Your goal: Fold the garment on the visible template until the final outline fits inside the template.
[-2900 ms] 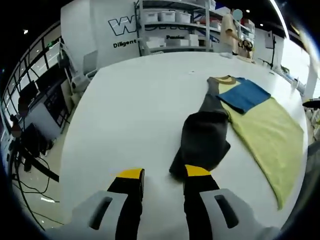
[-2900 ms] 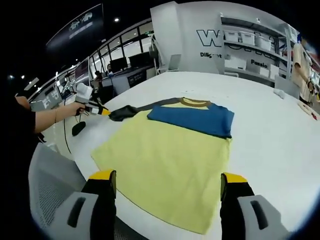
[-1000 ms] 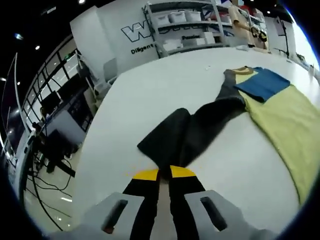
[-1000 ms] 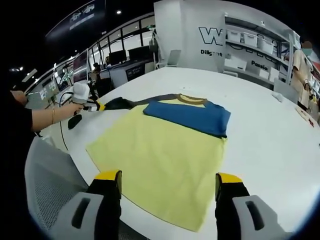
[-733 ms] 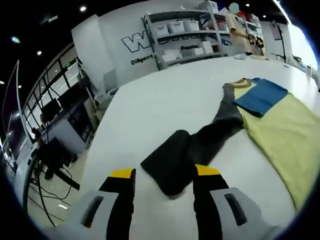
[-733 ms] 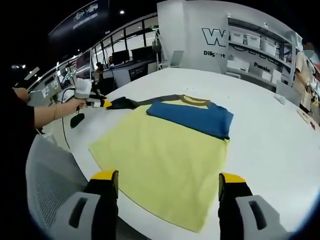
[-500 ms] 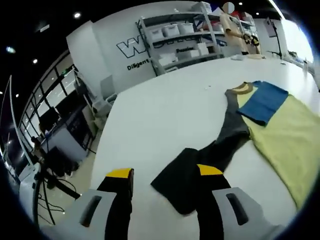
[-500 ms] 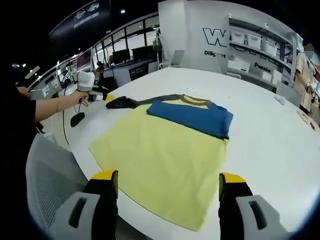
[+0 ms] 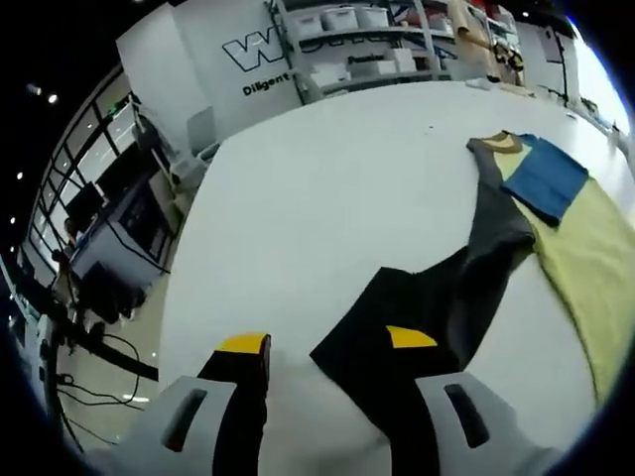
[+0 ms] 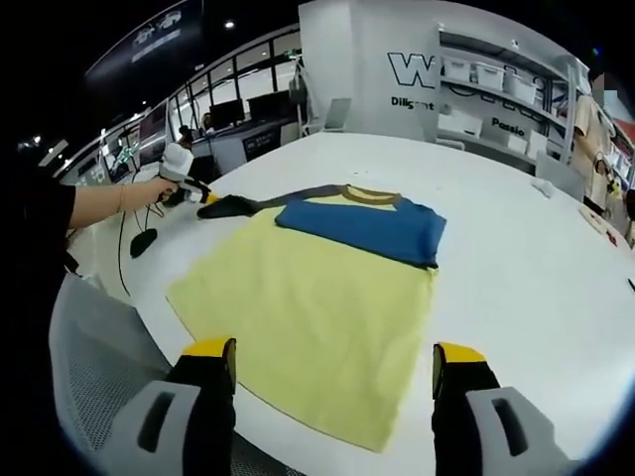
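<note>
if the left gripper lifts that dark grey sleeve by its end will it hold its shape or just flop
Probably flop. The dark grey sleeve lies in soft bends and creases on the white table, so it looks limp. It likely weighs little, being thin and flat. Lifted far, it would probably drag the yellow shirt body it joins. The left gripper has open jaws.

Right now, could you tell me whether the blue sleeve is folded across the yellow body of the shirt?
Yes, the blue sleeve lies folded over the upper part of the yellow shirt body.
</note>
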Demonstrator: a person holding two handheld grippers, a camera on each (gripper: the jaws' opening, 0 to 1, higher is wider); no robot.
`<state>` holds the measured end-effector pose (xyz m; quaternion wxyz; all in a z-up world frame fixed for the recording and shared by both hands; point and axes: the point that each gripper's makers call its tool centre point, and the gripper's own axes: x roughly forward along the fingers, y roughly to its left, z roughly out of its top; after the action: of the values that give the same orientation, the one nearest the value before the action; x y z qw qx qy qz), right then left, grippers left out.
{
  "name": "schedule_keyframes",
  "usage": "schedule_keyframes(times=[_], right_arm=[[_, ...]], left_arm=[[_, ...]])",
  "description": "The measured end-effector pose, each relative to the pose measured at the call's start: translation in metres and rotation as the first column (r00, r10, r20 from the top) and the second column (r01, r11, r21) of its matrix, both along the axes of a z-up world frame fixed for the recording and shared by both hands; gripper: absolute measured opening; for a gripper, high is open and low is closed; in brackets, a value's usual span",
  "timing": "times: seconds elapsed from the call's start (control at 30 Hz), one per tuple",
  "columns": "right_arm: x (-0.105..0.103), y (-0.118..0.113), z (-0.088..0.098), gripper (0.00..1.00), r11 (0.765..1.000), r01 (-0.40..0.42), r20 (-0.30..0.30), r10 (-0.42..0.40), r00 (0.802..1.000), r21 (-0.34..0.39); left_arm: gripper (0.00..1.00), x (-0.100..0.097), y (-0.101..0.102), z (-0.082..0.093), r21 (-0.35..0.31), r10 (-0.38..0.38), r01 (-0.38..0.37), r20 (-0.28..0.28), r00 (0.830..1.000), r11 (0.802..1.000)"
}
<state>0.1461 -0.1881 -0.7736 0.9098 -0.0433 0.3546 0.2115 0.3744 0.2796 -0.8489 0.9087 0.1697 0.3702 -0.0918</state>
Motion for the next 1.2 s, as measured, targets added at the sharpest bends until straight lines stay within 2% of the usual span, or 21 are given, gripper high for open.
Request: schedule_keyframes(times=[0.07, 0.2, 0.33, 0.53, 0.57, 0.6, 0.67, 0.73, 0.87, 0.93, 0.97, 1.0, 1.03, 1.13, 1.2], right_arm=[[0.000, 0.000, -0.001, 0.79, 1.000, 0.003, -0.001, -0.003, 1.000, -0.001], [0.001, 0.000, -0.003, 0.79, 1.000, 0.004, -0.008, -0.004, 1.000, -0.001], [0.001, 0.000, -0.004, 0.78, 1.000, 0.006, -0.012, -0.006, 1.000, 0.003], [0.000, -0.005, -0.002, 0.80, 1.000, 0.006, -0.008, -0.006, 1.000, 0.008], [0.000, -0.005, -0.002, 0.80, 1.000, 0.007, -0.009, -0.007, 1.000, 0.009], [-0.001, -0.005, -0.002, 0.80, 1.000, 0.008, -0.011, -0.007, 1.000, 0.011], [-0.001, -0.006, -0.003, 0.80, 1.000, 0.007, -0.014, -0.006, 1.000, 0.009], [-0.002, -0.007, -0.004, 0.80, 1.000, 0.009, -0.016, -0.009, 1.000, 0.004], [-0.002, -0.009, -0.004, 0.80, 1.000, 0.016, -0.019, -0.016, 1.000, 0.004], [-0.002, -0.011, -0.004, 0.80, 1.000, 0.022, -0.016, -0.022, 1.000, 0.000], [-0.001, -0.012, -0.003, 0.80, 1.000, 0.026, -0.014, -0.026, 1.000, -0.001], [-0.001, -0.013, -0.002, 0.80, 1.000, 0.030, -0.011, -0.030, 0.999, -0.002], [-0.002, -0.014, -0.001, 0.80, 0.999, 0.033, -0.009, -0.033, 0.999, -0.002], [-0.002, -0.016, -0.002, 0.79, 0.999, 0.043, -0.011, -0.043, 0.999, -0.008], [-0.002, -0.018, -0.001, 0.79, 0.999, 0.054, -0.008, -0.054, 0.998, -0.005]], left_arm=[[0.43, 0.002, -0.003, 0.001, -0.021, 0.002, -0.002, 0.012, 1.000, 1.000], [0.42, 0.007, -0.006, 0.002, 0.004, -0.020, 0.019, 0.028, 0.999, 1.000], [0.35, 0.004, -0.010, -0.003, -0.087, 0.041, -0.042, -0.010, 0.999, 0.995], [0.31, 0.006, -0.010, -0.004, -0.125, 0.057, -0.058, -0.018, 0.998, 0.990], [0.31, 0.006, -0.010, -0.005, -0.151, 0.073, -0.076, -0.025, 0.997, 0.986], [0.32, 0.004, -0.008, -0.007, -0.200, 0.124, -0.131, -0.049, 0.991, 0.971], [0.37, 0.005, 0.000, -0.009, -0.224, 0.182, -0.191, -0.059, 0.981, 0.956], [0.37, 0.006, -0.002, -0.008, -0.196, 0.135, -0.142, -0.044, 0.990, 0.970], [0.36, 0.006, -0.002, -0.009, -0.196, 0.150, -0.156, -0.042, 0.988, 0.968], [0.30, 0.006, -0.003, -0.009, -0.196, 0.148, -0.154, -0.045, 0.988, 0.968], [0.21, 0.006, -0.003, -0.008, -0.187, 0.132, -0.138, -0.043, 0.990, 0.973], [0.13, 0.007, -0.005, -0.005, -0.170, 0.110, -0.115, -0.036, 0.993, 0.979], [0.10, 0.008, -0.005, -0.004, -0.151, 0.097, -0.100, -0.029, 0.995, 0.983], [0.10, 0.010, -0.006, -0.001, -0.095, 0.041, -0.043, -0.024, 0.999, 0.995], [0.09, 0.010, 0.001, 0.001, -0.031, 0.018, -0.019, -0.035, 0.999, 0.999]])
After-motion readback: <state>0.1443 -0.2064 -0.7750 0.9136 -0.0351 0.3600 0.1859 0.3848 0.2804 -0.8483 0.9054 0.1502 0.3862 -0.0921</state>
